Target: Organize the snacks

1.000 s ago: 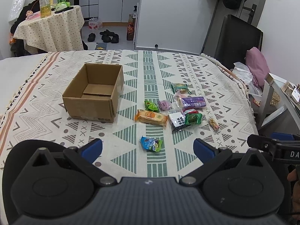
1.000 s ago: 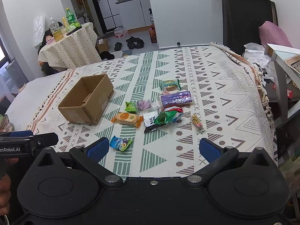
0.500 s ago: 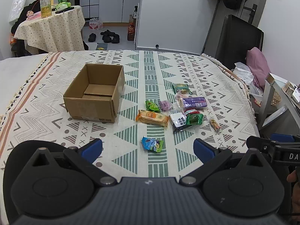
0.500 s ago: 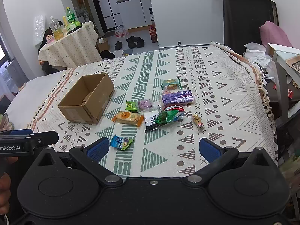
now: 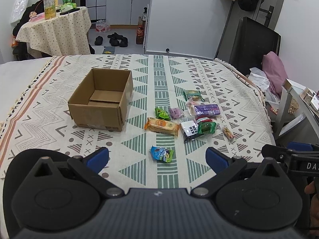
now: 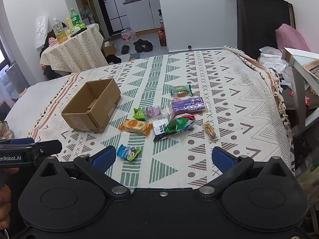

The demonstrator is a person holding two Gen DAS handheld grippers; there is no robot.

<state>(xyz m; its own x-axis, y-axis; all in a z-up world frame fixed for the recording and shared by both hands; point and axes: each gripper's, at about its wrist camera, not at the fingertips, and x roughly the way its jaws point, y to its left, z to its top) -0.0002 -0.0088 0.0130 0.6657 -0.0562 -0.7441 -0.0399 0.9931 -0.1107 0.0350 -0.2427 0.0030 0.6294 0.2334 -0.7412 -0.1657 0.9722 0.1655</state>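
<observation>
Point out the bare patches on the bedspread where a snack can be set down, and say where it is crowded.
Free: the strip between the cardboard box and the orange biscuit pack; the far bedspread beyond the box; the right side past the small peanut packet. Crowded: the cluster around the purple pack and the black-and-white packet, where wrappers overlap.

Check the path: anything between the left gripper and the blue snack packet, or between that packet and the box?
Nothing visible. The left gripper is open, with the blue snack packet lying alone on the cloth just ahead. Only bare patterned cloth lies between the packet and the open cardboard box; the other snacks sit off to the right.
</observation>
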